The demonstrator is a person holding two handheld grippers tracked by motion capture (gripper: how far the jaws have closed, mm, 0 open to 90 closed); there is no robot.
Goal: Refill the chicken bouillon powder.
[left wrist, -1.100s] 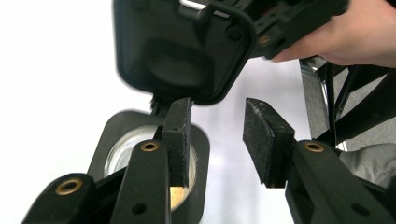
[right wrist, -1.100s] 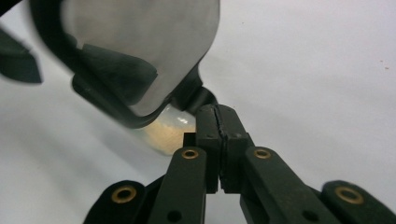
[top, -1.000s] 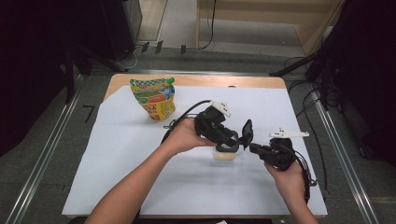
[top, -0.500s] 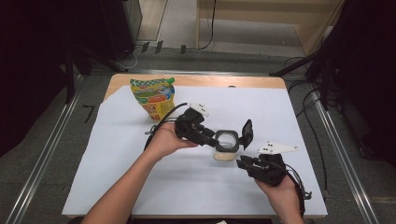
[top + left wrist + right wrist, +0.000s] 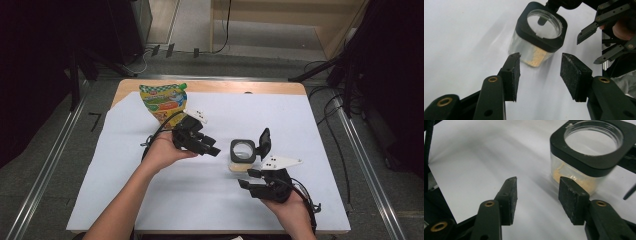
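- The print on the snack pouch [image 5: 163,101] is too small to read in the high view, and the left claw [image 5: 212,149] covers its lower right corner.
- The jar [image 5: 584,157] is cut off by the top and right edges of the right gripper view; its hinged lid [image 5: 263,143] runs out past the top edge in the left gripper view.
- What the yellowish powder [image 5: 535,57] in the jar is cannot be told.
- The person's forearms leave the high view's bottom edge.
- The bench [image 5: 320,125] surroundings are dark.
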